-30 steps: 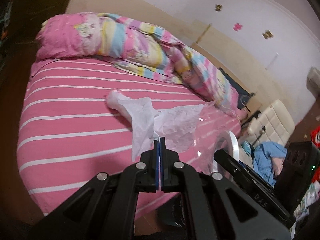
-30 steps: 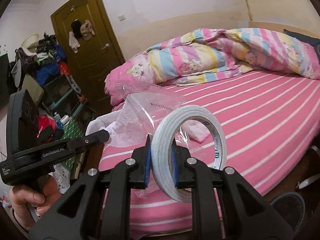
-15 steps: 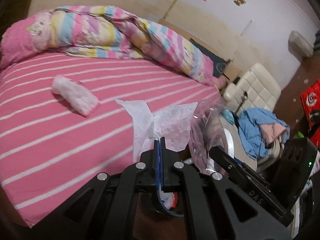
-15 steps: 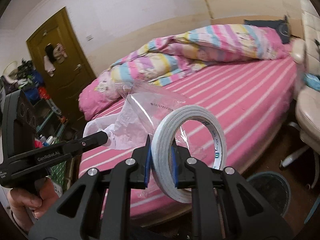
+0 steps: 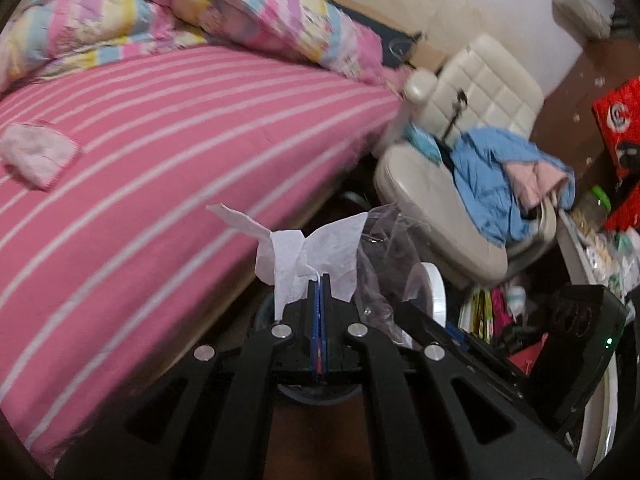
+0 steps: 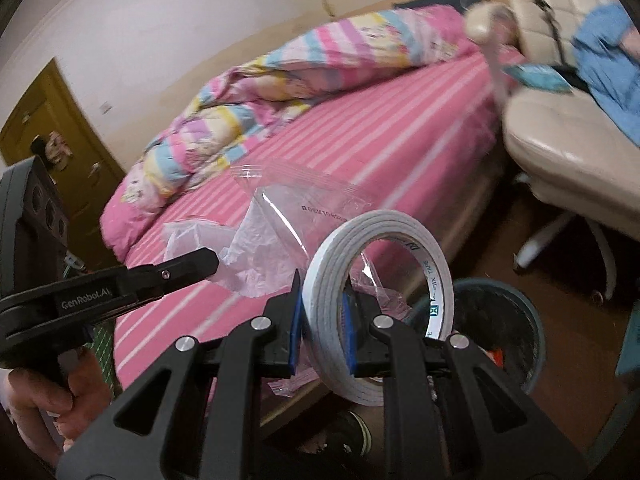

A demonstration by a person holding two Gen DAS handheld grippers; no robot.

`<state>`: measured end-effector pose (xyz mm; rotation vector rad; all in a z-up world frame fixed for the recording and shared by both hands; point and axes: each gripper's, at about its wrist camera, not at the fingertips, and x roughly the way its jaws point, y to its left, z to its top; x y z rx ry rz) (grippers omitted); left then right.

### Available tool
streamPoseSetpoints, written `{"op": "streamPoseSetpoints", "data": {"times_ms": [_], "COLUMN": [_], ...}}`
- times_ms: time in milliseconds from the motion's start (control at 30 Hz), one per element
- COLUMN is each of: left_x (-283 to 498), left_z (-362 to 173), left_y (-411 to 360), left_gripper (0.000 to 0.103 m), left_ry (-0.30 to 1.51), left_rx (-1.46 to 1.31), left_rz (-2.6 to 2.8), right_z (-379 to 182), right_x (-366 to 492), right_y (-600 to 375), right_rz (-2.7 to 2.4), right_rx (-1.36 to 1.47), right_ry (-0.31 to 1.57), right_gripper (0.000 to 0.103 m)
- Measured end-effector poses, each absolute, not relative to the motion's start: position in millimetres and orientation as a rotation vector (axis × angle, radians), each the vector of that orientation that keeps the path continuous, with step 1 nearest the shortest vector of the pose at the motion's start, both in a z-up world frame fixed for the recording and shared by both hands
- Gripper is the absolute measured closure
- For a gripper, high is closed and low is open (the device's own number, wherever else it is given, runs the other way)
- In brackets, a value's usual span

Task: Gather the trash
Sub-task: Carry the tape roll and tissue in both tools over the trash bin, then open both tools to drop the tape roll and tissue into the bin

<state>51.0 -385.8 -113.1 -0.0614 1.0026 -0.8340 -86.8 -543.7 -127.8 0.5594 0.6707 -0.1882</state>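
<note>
Trash, tissue (image 5: pixel 308 254): a crumpled white sheet is standing up from the tips of the left gripper (image 5: pixel 319 280), whose blue pads are pressing together on its lower edge; in the right wrist view the same sheet (image 6: pixel 256 268) is showing just past that gripper's black finger.
Left gripper (image 6: pixel 206 262): it is reaching in from the left edge of the right wrist view, with a person's hand (image 6: pixel 56 396) wrapping its handle.
Trash, clear bag (image 6: pixel 312 208): a transparent zip bag is hanging between the two grippers, partly behind the tape roll; which jaws are pinning it cannot be told.
Trash, tape roll (image 6: pixel 380 292): a white ring is standing upright on edge, and the right gripper (image 6: pixel 322 320) is clamping its band narrowly between the blue pads. In the left wrist view the roll (image 5: pixel 434 292) is appearing edge-on, just right of the tissue.
Bin (image 6: pixel 532 332): a round dark container with a grey-blue rim is sitting on the floor below and right of the tape roll, near the foot of the bed.
Bed (image 5: pixel 180 140): a pink sheet with white stripes is filling the left half of both views; a pink-and-white cloth (image 5: pixel 38 152) is lying on it, well apart from the grippers.
Quilt (image 5: pixel 168 16): a pastel striped cover is lying bunched along the far side.
Chair (image 5: pixel 472 120): a cream padded seat beside the bed is carrying blue clothing (image 5: pixel 496 176).
</note>
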Motion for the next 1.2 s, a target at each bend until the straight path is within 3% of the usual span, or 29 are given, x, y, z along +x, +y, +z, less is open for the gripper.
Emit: {"op": "streamPoseSetpoints", "data": {"times_ms": [467,1200], "left_x": [28.8,55.7], "left_z": [-199.0,-329.9], "left_y": [-475.4,-528.1], "left_gripper": [0.103,0.100], "left_ry": [1.181,1.447], "left_rx": [0.060,0.200], "left_rz": [-0.911,-0.820], "right_z": [-206.3,-315.5], "right_x": [-122.2,-93.0], "right_y": [-603.4,-630.4], "right_rz": [-0.320,-0.412], "right_rx": [0.671,0.745], "right_ry": [0.771,0.995], "right_gripper": [0.086,0.085]}}
